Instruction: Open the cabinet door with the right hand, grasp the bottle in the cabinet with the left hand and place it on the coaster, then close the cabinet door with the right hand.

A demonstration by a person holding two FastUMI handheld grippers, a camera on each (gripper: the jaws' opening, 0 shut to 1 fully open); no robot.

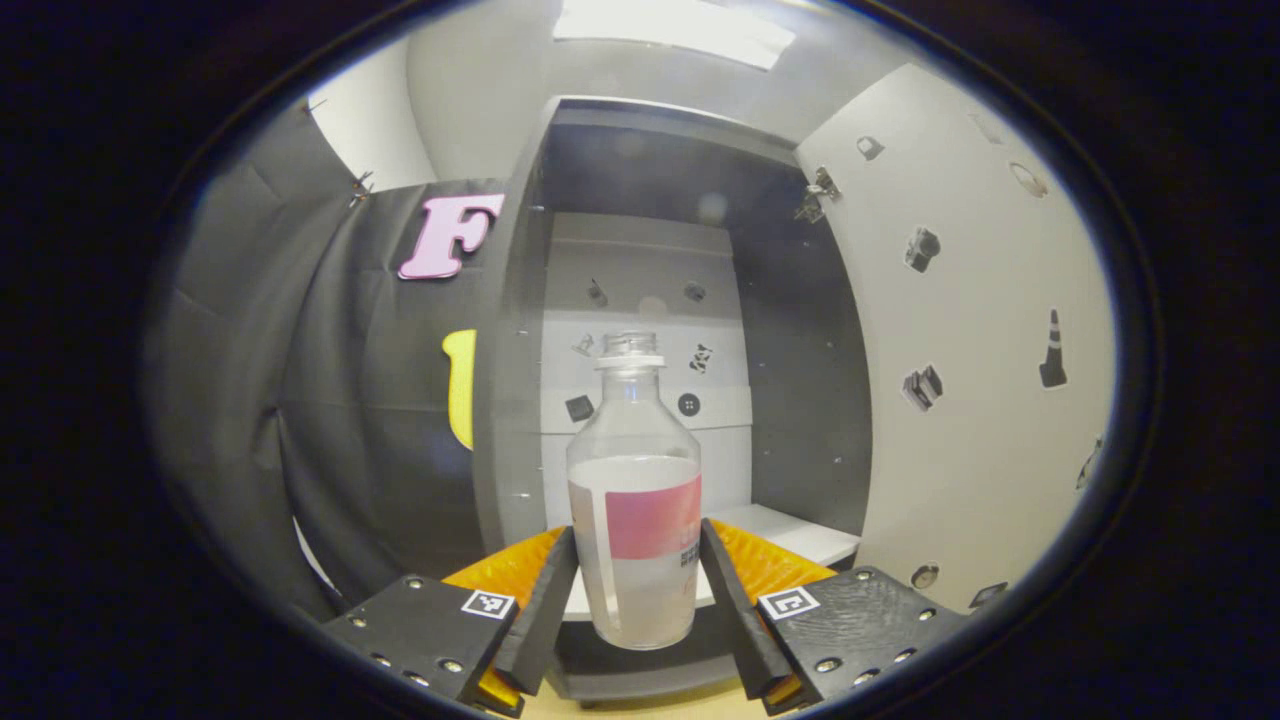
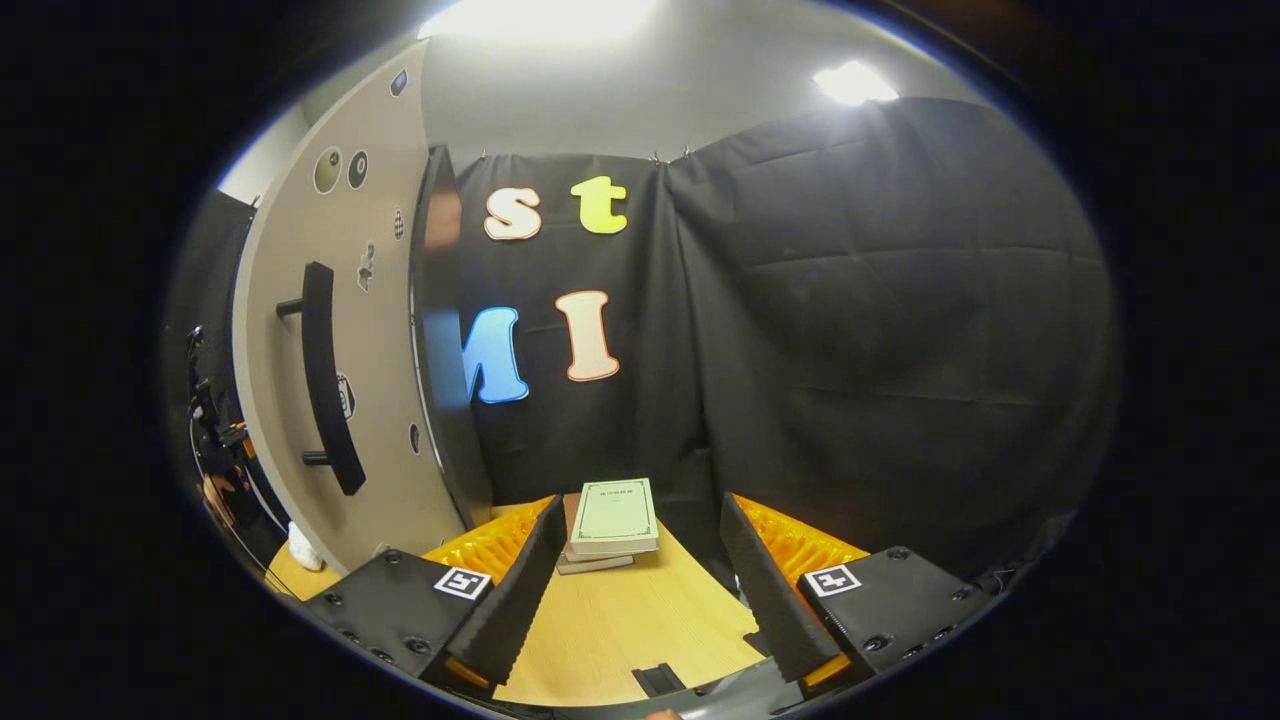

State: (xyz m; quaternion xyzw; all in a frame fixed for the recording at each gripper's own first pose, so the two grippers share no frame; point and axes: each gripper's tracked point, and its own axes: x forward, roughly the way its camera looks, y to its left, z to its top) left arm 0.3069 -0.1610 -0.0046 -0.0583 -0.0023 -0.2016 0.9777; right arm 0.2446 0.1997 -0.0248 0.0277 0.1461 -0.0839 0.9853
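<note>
1. Left gripper view: the left gripper [image 1: 640, 590] has its jaws closed on the bottle [image 1: 636, 500], one finger against each side. The bottle appears lifted in front of the cabinet [image 1: 800, 380]; the cabinet door [image 1: 980, 350], right of the jaws, stands open.
2. Right gripper view: the right gripper [image 2: 640, 580] is open and empty above the wooden table [image 2: 620, 630], with stacked books [image 2: 612, 525] beyond its jaws. The door handle [image 2: 325, 375] lies left of them.
3. Judged progress: door opened, bottle grasped; placing on the coaster and closing remain.

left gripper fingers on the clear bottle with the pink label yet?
Touching. In the left gripper view, both fingers of the left gripper press against the sides of the clear plastic bottle with the pink label; no gap shows.
</note>
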